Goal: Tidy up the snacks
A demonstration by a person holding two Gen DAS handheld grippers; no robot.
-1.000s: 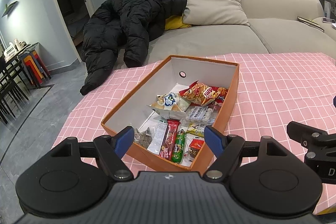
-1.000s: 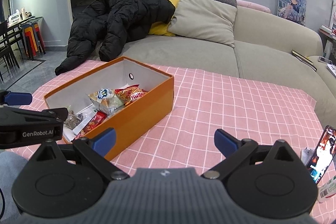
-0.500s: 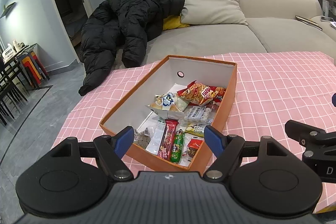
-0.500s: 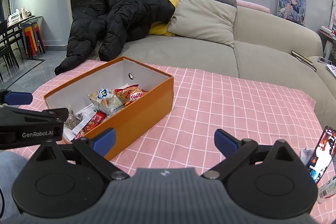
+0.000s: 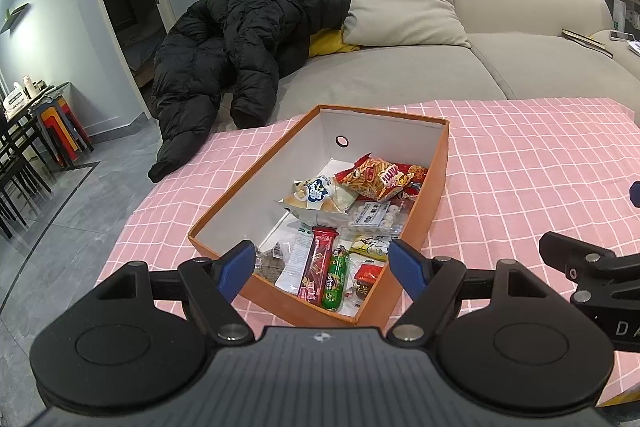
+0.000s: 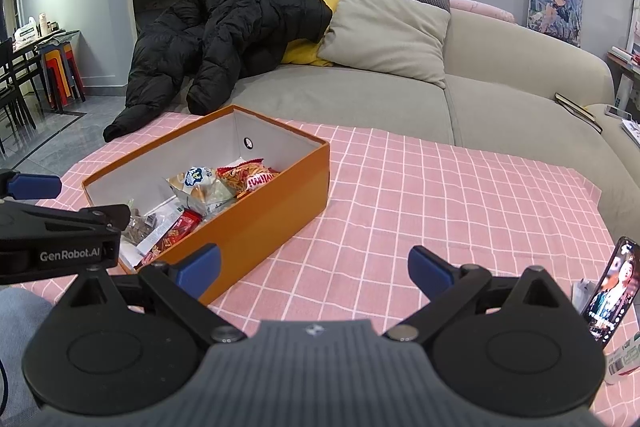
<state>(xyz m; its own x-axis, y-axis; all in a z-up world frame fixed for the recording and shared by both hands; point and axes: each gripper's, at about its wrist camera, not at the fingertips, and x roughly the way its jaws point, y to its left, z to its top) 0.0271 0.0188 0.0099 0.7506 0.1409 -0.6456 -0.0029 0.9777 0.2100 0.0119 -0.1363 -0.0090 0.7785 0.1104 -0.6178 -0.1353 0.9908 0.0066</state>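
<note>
1. Left wrist view: the left gripper (image 5: pixel 322 269) hangs over the near end of the orange box (image 5: pixel 434 187), jaws spread wide with nothing between them. The blue fingertips (image 5: pixel 236 267) sit on either side of the box's near corner, above it, not touching as far as I can tell.
2. Same view, the snacks are all inside the box, piled toward the near and right side. There's a red-orange chips bag (image 5: pixel 378 177) near the middle, a bread pack with a blue-white label (image 5: pixel 318 197) just left of it, a long red wrapper (image 5: pixel 318 267) and a green tube (image 5: pixel 335 281) side by side at the near end, plus a small red packet (image 5: pixel 368 273) by the right wall. The far left part of the box floor is bare white.
3. The box sits on a pink checked tablecloth (image 5: pixel 540 167), with a grey sofa (image 5: pixel 400 75) behind it carrying a black puffer jacket (image 5: pixel 240 39) and a beige cushion (image 5: pixel 400 7).
4. Right wrist view: the right gripper (image 6: pixel 314 267) is also spread apart and empty, hovering over bare tablecloth (image 6: pixel 440 195) just right of the box (image 6: pixel 260 223).
5. Same view: the left gripper's black arm pokes in at the left edge, over the box's near end. A phone (image 6: pixel 610 293) with a lit screen stands propped at the far right of the table.
</note>
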